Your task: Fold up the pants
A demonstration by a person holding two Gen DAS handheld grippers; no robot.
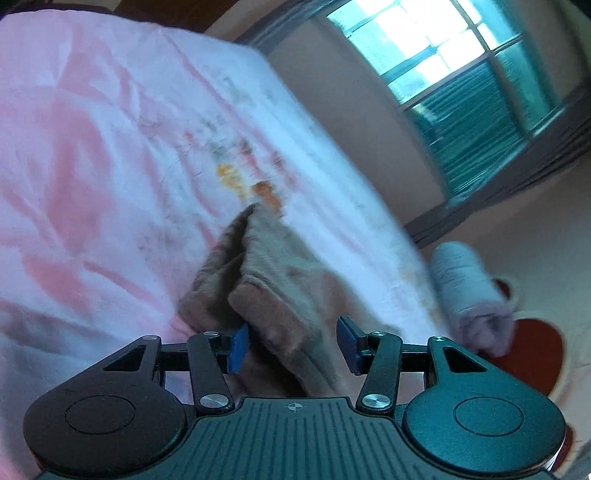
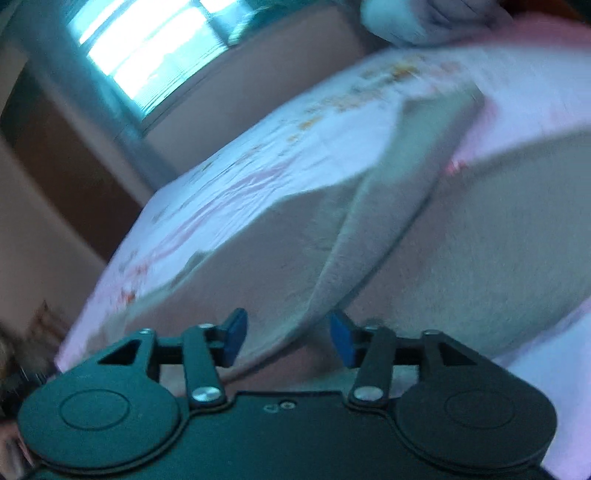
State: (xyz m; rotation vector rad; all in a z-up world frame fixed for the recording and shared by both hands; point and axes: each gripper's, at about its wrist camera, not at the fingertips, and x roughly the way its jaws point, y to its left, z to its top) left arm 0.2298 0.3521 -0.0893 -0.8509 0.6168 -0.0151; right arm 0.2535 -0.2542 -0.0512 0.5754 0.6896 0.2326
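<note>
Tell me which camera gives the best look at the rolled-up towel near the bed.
The left wrist view: the rolled towel shows nearly whole, lying beside the bed. The right wrist view catches only a blurred part of it at the top edge.

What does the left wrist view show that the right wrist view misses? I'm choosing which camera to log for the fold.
Only the left wrist view shows a red mat on the floor beyond the bed. Only the right wrist view shows the pants spread wide, with a fold ridge running away from the right gripper. Both show the pants on the pink bedsheet, a window, a rolled cloth, and open fingers; the left gripper straddles fabric.
</note>
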